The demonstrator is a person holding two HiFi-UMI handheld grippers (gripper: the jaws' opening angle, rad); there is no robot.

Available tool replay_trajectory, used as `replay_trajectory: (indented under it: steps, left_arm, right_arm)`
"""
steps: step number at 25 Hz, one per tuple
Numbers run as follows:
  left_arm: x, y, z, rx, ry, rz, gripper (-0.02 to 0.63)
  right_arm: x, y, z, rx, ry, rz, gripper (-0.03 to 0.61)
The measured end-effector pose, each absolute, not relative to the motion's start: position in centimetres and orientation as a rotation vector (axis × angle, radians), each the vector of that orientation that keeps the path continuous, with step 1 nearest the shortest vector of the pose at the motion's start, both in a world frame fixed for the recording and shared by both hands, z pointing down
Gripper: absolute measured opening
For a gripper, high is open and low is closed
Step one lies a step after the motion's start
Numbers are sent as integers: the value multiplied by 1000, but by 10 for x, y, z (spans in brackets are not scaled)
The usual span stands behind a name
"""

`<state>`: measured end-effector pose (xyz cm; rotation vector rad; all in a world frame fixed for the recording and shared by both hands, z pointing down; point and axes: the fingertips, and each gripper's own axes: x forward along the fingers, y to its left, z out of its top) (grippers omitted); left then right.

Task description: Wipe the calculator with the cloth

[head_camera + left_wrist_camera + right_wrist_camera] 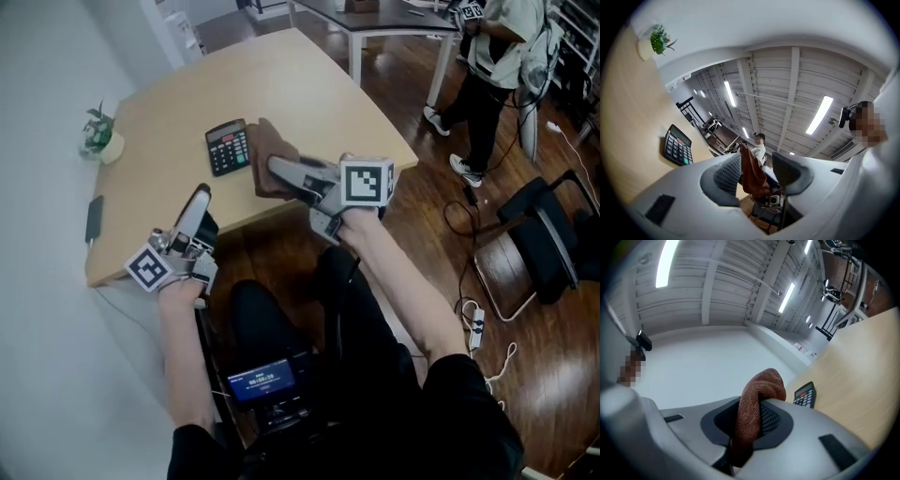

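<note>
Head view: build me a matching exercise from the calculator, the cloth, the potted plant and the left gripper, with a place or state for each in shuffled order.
Things:
1. calculator
2. cloth
3. potted plant
4. left gripper

Places or states:
A. stands at the left edge of the table as the head view shows it
B. jaws apart, gripping nothing
C. lies keys-up on the table
D. clamped in the jaws of the right gripper

Pairs: 1-C, 2-D, 3-A, 4-B
</note>
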<state>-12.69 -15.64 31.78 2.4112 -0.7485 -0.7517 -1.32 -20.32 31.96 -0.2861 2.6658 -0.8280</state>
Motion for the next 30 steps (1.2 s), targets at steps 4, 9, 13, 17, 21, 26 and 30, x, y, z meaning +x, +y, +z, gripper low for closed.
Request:
replay_trajectory:
  steps: [4, 9, 13, 17, 21, 26, 30]
  left_arm:
    - [-113, -127, 310, 2441, -764, -732, 207]
    - [-94, -92, 304, 2468, -741, -729, 204]
    - [-75, -61, 293, 2521, -716, -730, 197]
    - [-65, -36, 291, 2561, -687, -740, 187]
    - [-66, -37, 271, 2609, -652, -753, 176]
    - [-86, -22, 260, 2586, -652, -825, 175]
    - [-92, -15, 254, 2585, -659, -858, 164]
  right_arm:
    - [2, -169, 311, -234, 2620, -825, 55]
    - [21, -126, 309, -221, 2603, -793, 55]
    - [32, -89, 299, -185, 2608, -722, 55]
    - [41, -64, 295, -183, 2631, -645, 54]
    - [37, -63, 268, -187, 2623, -559, 54]
    - [8, -44, 252, -153, 2642, -561, 54]
    - [-3, -35, 249, -123, 2627, -575, 54]
